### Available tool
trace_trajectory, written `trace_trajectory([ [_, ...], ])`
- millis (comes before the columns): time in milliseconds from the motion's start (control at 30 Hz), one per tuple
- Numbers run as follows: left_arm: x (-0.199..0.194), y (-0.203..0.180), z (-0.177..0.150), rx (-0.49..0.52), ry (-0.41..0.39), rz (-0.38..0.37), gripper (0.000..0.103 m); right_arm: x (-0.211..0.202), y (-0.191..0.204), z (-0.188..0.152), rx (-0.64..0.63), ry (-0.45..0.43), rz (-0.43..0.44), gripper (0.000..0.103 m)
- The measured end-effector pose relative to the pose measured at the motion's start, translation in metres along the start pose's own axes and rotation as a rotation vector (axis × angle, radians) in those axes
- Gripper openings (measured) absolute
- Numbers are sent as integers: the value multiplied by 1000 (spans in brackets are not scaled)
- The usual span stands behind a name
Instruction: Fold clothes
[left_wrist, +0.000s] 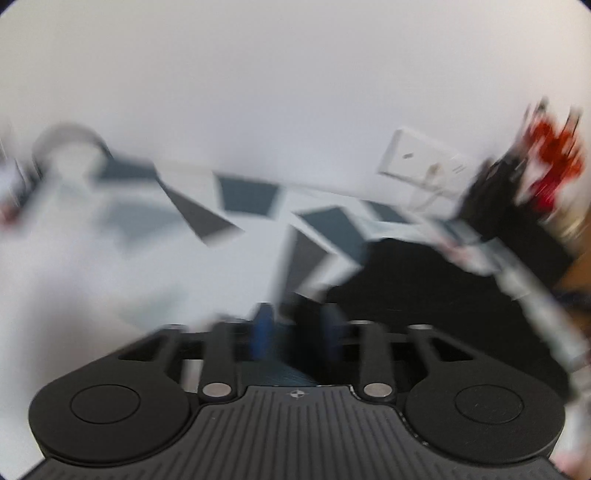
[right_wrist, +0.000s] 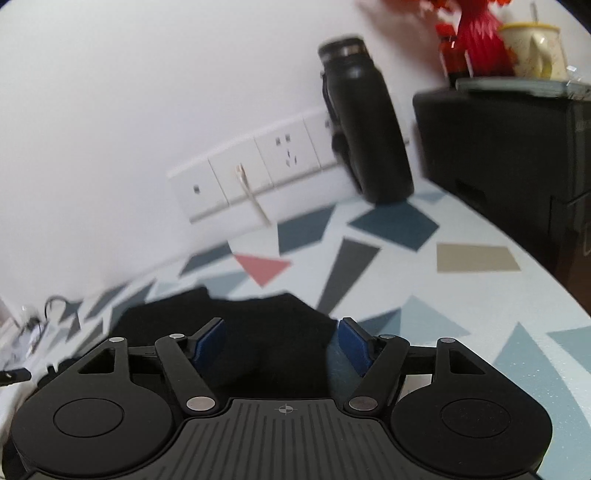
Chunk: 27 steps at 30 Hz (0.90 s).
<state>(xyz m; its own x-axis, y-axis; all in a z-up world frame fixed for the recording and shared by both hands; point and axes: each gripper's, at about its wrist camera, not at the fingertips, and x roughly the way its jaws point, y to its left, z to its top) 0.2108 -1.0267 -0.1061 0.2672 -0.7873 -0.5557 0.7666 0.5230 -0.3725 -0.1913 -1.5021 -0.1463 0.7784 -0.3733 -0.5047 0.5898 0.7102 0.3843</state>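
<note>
We are spreading the right gripper (right_wrist: 280, 341) wide, empty, over the soft, limp black garment (right_wrist: 236, 317), aiming for its edge; the blurred left gripper (left_wrist: 295, 325) looks nearly closed, its hold unclear.

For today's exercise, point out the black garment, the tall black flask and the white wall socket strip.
Black cloth garment (right_wrist: 258, 325): right wrist view, middle of the fabric.
Tall black flask (right_wrist: 365, 129): right wrist view, its body.
White wall socket strip (right_wrist: 255, 166): right wrist view, a middle panel.

Bottle (right_wrist: 364, 122) behind garment (right_wrist: 236, 325), on table (right_wrist: 476, 295)
</note>
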Motion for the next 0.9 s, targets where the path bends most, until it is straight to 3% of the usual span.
trace_trajectory([
  [33,2,1,-3,-46,20,-38,57,7,-1,-2,-11,31,-7,63],
  [167,23,-1,-15,-151,81,-60,58,27,8,-10,-81,80,-35,60],
  [200,25,-1,-15,-162,60,-57,57,31,10,-11,-93,86,-36,56],
  [233,28,0,-14,-174,47,-51,56,34,12,-12,-105,92,-37,44],
  [267,29,1,-14,-187,30,-44,41,37,14,-13,-115,98,-40,35],
  [300,31,2,-14,-198,14,-37,16,38,15,-13,-123,100,-47,16],
  [400,36,-4,-16,-140,-21,-5,10,33,16,-11,-115,67,-37,10],
  [533,28,-9,-15,-87,-86,8,10,27,20,-4,-127,3,-41,9],
  [667,35,-3,-16,-79,-94,54,10,43,19,-4,-125,53,-49,9],
  [733,37,-1,-18,-75,-84,64,14,46,17,-7,-119,59,-71,17],
  [767,37,-1,-19,-76,-80,72,27,47,16,-8,-116,61,-83,23],
  [800,37,-1,-19,-78,-78,80,53,47,15,-9,-110,62,-93,31],
  [867,28,1,-18,-79,-101,107,82,38,11,-8,-81,40,-109,40],
  [900,24,0,-17,-74,-106,124,82,29,10,-8,-80,26,-117,50],
])
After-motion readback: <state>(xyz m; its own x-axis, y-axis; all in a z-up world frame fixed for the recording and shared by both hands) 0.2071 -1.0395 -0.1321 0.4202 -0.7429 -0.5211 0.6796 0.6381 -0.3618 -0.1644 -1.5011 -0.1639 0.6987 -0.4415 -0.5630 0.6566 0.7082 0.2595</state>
